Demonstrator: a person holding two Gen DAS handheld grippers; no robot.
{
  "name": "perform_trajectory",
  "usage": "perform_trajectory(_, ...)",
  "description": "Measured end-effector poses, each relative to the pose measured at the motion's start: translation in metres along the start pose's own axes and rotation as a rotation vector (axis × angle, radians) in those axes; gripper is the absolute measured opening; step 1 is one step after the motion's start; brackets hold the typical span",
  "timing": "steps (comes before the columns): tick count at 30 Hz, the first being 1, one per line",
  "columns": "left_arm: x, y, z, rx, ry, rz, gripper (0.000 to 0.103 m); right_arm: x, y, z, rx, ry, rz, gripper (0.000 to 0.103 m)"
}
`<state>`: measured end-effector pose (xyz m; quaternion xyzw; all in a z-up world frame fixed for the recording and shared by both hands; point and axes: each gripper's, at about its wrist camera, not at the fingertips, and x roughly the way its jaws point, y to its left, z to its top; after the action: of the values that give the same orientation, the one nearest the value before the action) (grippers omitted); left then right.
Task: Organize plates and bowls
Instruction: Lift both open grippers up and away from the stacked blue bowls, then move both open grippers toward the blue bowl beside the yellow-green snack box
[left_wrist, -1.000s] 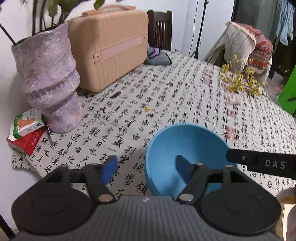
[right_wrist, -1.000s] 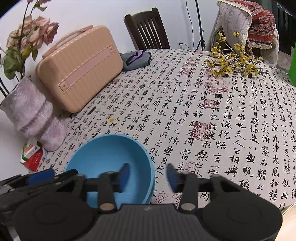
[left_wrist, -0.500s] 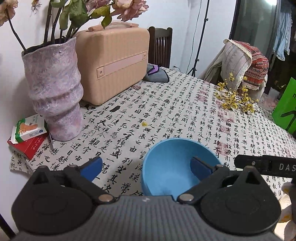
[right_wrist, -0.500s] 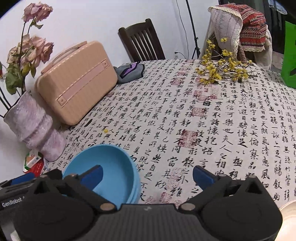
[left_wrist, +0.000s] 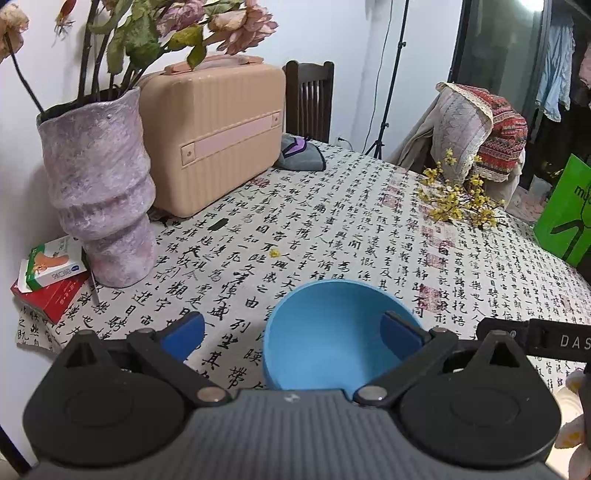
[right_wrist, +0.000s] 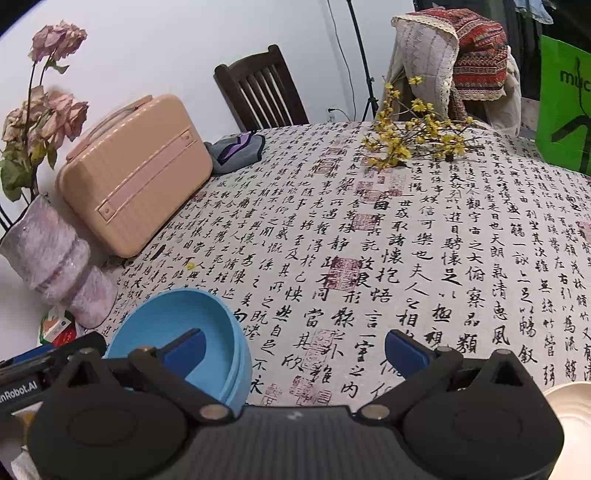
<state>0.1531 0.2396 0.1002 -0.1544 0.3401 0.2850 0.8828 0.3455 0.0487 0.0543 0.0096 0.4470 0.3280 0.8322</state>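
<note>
Low in my left wrist view, my left gripper (left_wrist: 291, 332) has just been opening and now stands spread wide, its right pad over the blue bowl (left_wrist: 332, 332) at lower centre of the calligraphy tablecloth (left_wrist: 332, 229), pinching nothing. In my right wrist view, the bowl sits lower left, a white plate (right_wrist: 572, 410) lower right, and my right gripper (right_wrist: 293, 347) has likewise just spread, empty.

The middle of the surface (right_wrist: 424, 236) lies bare and passable, hemmed by the vase (left_wrist: 99, 199) and suitcase (left_wrist: 218, 136) on the left, yellow flower sprigs (right_wrist: 413, 136) at the far edge, and the blue bowl (left_wrist: 332, 332) nearest.
</note>
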Motion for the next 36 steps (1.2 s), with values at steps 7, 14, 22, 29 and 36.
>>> perform_trajectory(7, -0.002, -0.018, 0.001, 0.027, -0.012, -0.036, 0.103, -0.012, -0.016, -0.002, 0.030, -0.023, -0.026, 0.103)
perform_trajectory(14, -0.004, -0.043, 0.002, 0.058, -0.020, -0.074, 0.103, -0.029, -0.040, -0.005, 0.070, -0.048, -0.058, 0.103)
perform_trajectory(22, -0.006, -0.073, 0.001, 0.094, -0.022, -0.113, 0.103, -0.048, -0.072, -0.007, 0.127, -0.076, -0.095, 0.103)
perform_trajectory(29, -0.007, -0.099, -0.001, 0.126, -0.020, -0.150, 0.103, -0.064, -0.097, -0.012, 0.169, -0.098, -0.129, 0.103)
perform_trajectory(36, -0.008, -0.127, -0.005, 0.160, -0.017, -0.189, 0.103, -0.080, -0.123, -0.019, 0.209, -0.118, -0.164, 0.103)
